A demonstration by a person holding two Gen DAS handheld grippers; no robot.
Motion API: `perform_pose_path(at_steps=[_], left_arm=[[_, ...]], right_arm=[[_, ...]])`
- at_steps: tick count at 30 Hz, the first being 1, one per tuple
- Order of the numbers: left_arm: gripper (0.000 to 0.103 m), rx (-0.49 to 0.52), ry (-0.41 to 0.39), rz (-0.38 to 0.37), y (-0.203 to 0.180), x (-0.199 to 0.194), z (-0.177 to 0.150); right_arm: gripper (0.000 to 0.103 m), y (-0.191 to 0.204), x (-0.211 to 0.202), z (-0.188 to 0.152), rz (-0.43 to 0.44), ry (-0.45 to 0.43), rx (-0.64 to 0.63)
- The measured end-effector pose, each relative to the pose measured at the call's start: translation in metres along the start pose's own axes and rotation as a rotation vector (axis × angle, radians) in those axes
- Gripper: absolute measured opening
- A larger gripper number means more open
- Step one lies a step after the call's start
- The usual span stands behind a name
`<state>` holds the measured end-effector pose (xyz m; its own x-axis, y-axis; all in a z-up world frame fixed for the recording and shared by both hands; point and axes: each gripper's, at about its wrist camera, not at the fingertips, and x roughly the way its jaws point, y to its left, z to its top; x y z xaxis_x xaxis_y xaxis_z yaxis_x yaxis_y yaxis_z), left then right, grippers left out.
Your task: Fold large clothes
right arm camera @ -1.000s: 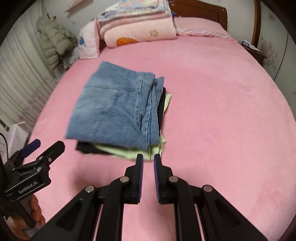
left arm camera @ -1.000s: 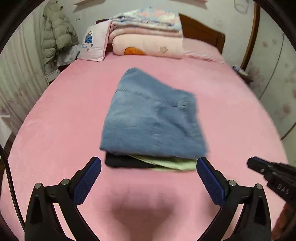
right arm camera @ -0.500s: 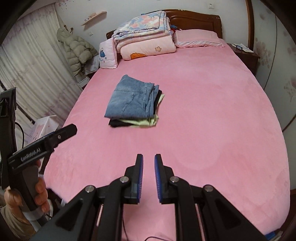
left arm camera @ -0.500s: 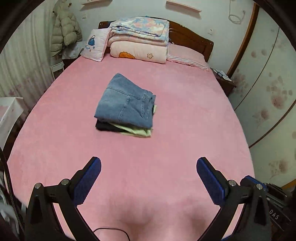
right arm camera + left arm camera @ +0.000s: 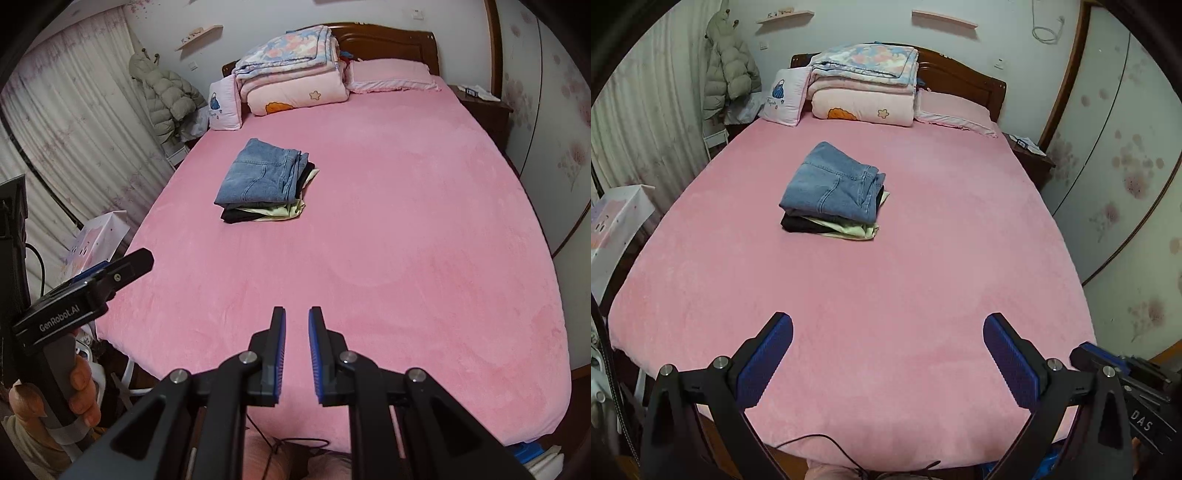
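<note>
The jeans (image 5: pixel 833 184) are sitting folded on top of a small stack, with a black piece (image 5: pixel 798 223) and a pale green one (image 5: pixel 853 229) peeking out underneath. The whole pile is lying out on the pink bed (image 5: pixel 886 288), well ahead of both tools and a bit to the left of the right gripper's line.

Nothing is being held. The left gripper (image 5: pixel 886 356) is hanging over the near edge of the bed with its blue pads spread wide and only bare sheet between them. The right gripper (image 5: pixel 296 354) is hanging just beside it, pads nearly together with a thin gap, and nothing pinched there either. A hand (image 5: pixel 79 387) is wrapping the left tool's handle at the edge of the right view.

Going by this, the jeans look done and the person is probably between garments, so the step in hand is really just clearing out cleanly. Doing that well means keeping both tools well clear of the stack so no corner is getting dragged or the top fold flipped. The cable (image 5: pixel 827 443) trailing off the bed's near edge is worth watching too, since a snag there could be jerking a tool sideways. No next garment is showing in either view, so where the tools ought to be heading is anyone's guess.
</note>
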<state>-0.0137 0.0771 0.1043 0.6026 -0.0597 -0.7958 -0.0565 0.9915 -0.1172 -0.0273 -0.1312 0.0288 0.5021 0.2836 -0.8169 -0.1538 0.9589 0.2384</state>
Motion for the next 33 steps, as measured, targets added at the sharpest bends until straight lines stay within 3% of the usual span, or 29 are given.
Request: perform_pose_path(at_steps=[8,12,19,33], left_arm=[[0.103,0.037,0.008,0.017,-0.02,-0.003,-0.017],[0.103,0.068,0.017,0.022,-0.027,0.004,-0.019],[0.103,0.107,0.033,0.008,-0.036,0.014,-0.014],[0.103,0.139,0.06,0.01,-0.042,0.025,-0.008]], right_arm=[[0.012,0.001,-0.018,-0.014,-0.028,-0.053,-0.021],[0.012,0.008,-0.02,-0.018,-0.097,-0.102,-0.047],[0.012,-0.002,-0.008,-0.021,-0.113,-0.081,0.031],[0.012,0.0,0.011,-0.012,-0.162,-0.037,0.022]])
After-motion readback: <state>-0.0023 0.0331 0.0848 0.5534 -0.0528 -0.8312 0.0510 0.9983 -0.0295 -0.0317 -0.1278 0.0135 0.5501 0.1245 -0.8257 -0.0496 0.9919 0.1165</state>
